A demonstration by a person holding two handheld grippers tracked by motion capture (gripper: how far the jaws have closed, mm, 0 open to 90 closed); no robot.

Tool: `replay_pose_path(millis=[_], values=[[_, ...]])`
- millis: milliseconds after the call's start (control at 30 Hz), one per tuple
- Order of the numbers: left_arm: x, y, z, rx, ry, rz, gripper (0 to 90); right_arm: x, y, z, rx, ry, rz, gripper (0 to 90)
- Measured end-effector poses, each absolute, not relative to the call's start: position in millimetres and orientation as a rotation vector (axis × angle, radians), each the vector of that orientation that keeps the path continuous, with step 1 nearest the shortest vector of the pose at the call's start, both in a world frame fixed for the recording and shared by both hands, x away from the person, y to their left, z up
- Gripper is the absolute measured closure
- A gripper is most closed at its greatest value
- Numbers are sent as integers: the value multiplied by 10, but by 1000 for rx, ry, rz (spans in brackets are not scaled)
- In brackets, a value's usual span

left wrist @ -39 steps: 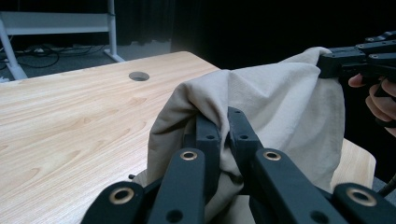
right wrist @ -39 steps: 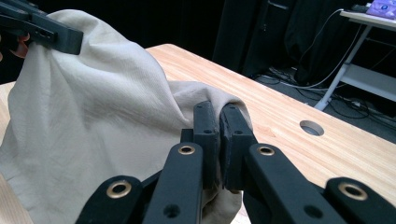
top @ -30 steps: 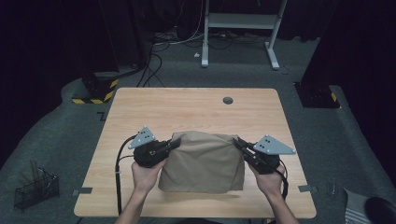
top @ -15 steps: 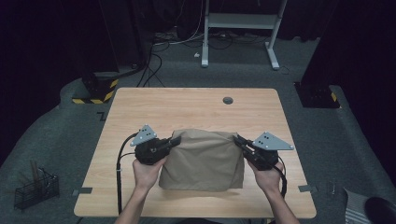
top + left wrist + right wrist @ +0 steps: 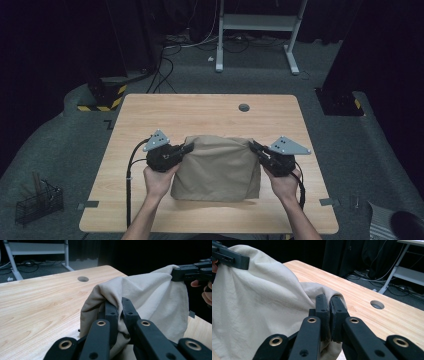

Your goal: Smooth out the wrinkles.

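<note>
A beige cloth is held up over the near middle of the wooden table, its lower part draped on the wood. My left gripper is shut on the cloth's upper left corner, and the fabric is pinched between its black jaws. My right gripper is shut on the upper right corner, with the cloth bunched at its jaws. The other gripper's jaw shows at the far corner in each gripper view.
A round cable hole sits near the table's far edge. A white desk frame and cables lie on the floor beyond. A wire basket stands on the floor at the left. A black-and-yellow striped block lies off the far left corner.
Both grippers have lifted the cloth's top edge slightly and shifted a little; the cloth stays gripped at both corners.
</note>
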State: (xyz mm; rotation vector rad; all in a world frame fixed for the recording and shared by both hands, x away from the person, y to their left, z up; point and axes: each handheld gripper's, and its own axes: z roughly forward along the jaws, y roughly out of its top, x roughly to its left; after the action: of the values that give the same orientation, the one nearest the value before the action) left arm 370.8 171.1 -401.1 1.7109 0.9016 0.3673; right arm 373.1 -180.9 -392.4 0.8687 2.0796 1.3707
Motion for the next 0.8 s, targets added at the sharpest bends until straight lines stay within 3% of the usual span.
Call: replay_pose_path(millis=[800], values=[[3969, 1691, -4141, 1749, 961, 364, 859, 3996, -1744, -4090, 948, 2103, 1313, 868]])
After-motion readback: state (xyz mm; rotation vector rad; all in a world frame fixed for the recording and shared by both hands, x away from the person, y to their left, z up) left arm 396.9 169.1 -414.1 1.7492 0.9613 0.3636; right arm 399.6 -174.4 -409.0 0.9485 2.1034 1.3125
